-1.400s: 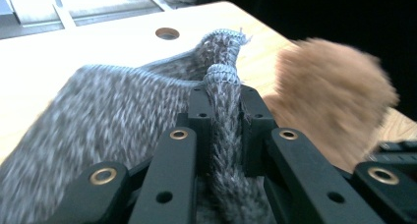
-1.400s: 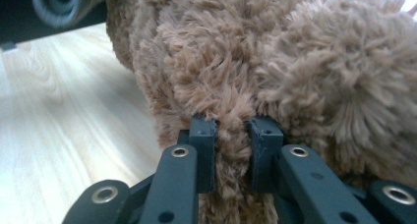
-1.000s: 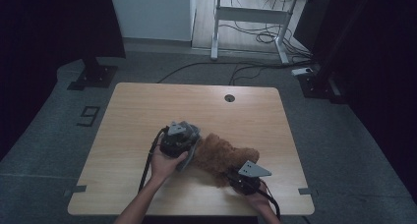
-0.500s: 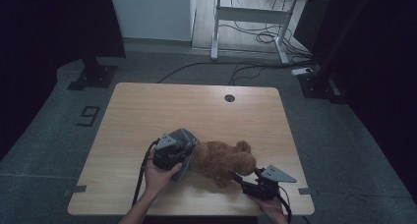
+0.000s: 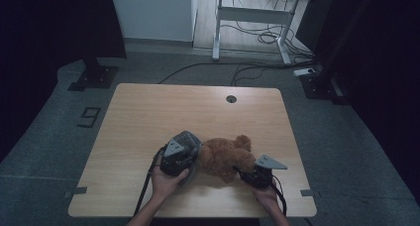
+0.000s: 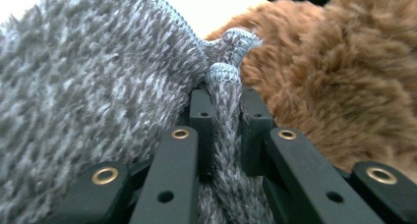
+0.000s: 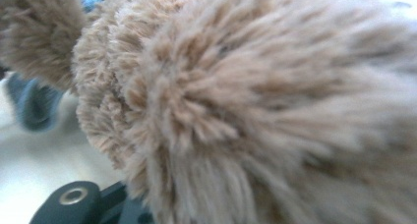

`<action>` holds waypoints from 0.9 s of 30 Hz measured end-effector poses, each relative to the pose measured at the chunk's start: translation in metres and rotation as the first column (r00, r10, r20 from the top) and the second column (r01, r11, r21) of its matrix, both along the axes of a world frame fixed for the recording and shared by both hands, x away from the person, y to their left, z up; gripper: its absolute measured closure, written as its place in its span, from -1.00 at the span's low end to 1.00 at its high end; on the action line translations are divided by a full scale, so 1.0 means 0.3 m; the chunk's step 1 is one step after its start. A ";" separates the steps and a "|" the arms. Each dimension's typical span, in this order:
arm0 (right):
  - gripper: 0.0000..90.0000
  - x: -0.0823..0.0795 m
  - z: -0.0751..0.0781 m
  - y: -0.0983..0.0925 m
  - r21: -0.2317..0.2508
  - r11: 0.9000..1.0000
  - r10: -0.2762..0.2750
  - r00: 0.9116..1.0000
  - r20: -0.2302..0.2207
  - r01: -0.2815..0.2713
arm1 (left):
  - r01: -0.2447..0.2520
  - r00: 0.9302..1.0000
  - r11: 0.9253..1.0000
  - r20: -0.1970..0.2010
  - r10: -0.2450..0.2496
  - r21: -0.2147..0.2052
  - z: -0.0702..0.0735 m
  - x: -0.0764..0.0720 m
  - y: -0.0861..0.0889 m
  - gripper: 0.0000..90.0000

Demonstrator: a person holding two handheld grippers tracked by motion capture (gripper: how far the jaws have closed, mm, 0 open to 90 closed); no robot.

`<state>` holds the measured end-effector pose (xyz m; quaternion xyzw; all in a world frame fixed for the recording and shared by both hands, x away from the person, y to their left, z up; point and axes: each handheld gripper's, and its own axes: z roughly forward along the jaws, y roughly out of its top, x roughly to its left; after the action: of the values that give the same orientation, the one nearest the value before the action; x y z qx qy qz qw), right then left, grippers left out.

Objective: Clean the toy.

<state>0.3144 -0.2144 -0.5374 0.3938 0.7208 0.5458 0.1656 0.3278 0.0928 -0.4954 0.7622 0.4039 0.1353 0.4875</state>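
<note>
The wooden surface carries everything, and both hands work near its close edge. Largest of the things on it is a brown plush bear, lying between the two grippers: just to the right of the left gripper and pressed up against the front of the right gripper. In the right gripper view its fur crowds the camera so closely that the fingertips are buried in it; that gripper's jaws have just been closing with the bear's fur between them, though whether the pads actually press on it cannot be told. Next in size is a grey knitted garment (fuzzy, with a ribbed pale edge), bunched beside and ahead of the left gripper and touching the bear's side. The left gripper is pressed together on a narrow fold of this knit, pinching it between both pads, with the hem poking up just beyond the tips.
</note>
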 end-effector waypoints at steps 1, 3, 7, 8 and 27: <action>0.48 0.014 0.006 -0.002 -0.014 1.000 -0.009 1.000 0.008 0.009 | -0.004 1.000 1.000 0.002 0.004 -0.002 0.001 0.007 -0.009 0.76; 0.51 0.046 0.015 -0.007 -0.031 0.999 -0.028 1.000 0.011 0.029 | -0.014 1.000 1.000 -0.001 0.014 -0.009 0.009 0.029 -0.018 0.76; 0.52 0.082 0.021 -0.014 -0.032 0.999 -0.039 0.999 0.014 0.040 | -0.002 0.999 1.000 -0.035 0.002 -0.022 0.055 0.060 -0.001 0.75; 0.52 0.081 0.021 -0.014 -0.030 0.999 -0.039 0.999 0.017 0.040 | 0.001 0.999 1.000 -0.040 -0.002 -0.022 0.073 0.064 0.006 0.75; 0.50 0.048 0.024 -0.020 0.026 0.999 -0.046 0.999 -0.019 0.047 | 0.262 0.964 0.961 -0.062 -0.257 0.086 0.276 0.111 -0.424 0.74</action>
<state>0.3286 -0.2205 -0.5302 0.4178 0.7056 0.5477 0.1662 0.3609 -0.0343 -0.4125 0.8336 0.3059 0.0695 0.4547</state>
